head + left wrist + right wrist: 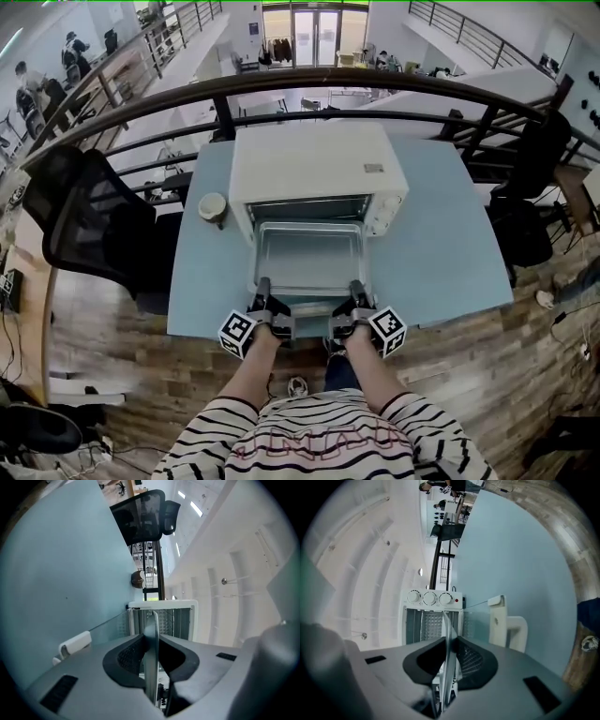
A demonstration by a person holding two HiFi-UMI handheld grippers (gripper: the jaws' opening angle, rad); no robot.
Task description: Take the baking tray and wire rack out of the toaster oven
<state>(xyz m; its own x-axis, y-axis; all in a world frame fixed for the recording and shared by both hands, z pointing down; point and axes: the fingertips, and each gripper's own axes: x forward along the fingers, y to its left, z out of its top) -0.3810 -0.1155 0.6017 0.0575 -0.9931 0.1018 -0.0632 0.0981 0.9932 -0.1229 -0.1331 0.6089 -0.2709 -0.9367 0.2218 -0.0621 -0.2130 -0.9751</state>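
Out front of toaster oven point(319, 164) | baking tray point(307, 258) near rim | pinched in left claw point(264, 289), right claw point(356, 289)

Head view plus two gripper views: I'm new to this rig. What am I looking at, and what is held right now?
There is no robot arm here. A person holds a hand-held claw in each hand. The head view comes from a camera on the person's head, looking steeply down. It shows a white toaster oven with its door open on a pale blue table, and a small round cup to its left. The left claw and right claw each pinch the near rim of the baking tray, which sticks out of the oven's mouth. The gripper views ride on the claws, turned sideways. The thin metal strip between the pads is that rim.
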